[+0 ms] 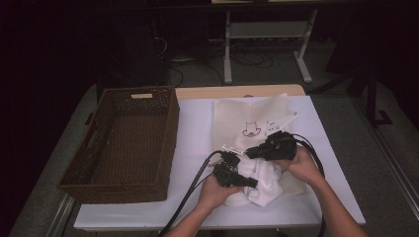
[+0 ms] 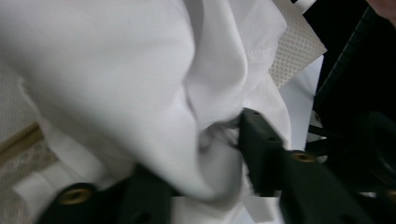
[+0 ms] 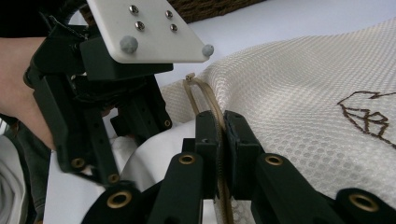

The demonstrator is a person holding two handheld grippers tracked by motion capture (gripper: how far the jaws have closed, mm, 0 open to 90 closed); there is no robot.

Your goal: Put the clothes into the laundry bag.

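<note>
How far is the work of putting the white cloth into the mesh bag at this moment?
Done: the right gripper is shut on the zipper edge of the mesh bag, holding its mouth. In hand: the left gripper has the white cloth bunched between its jaws at the opening. Left: most of the cloth lies outside the bag, and the wicker basket stands empty beside it.
</note>
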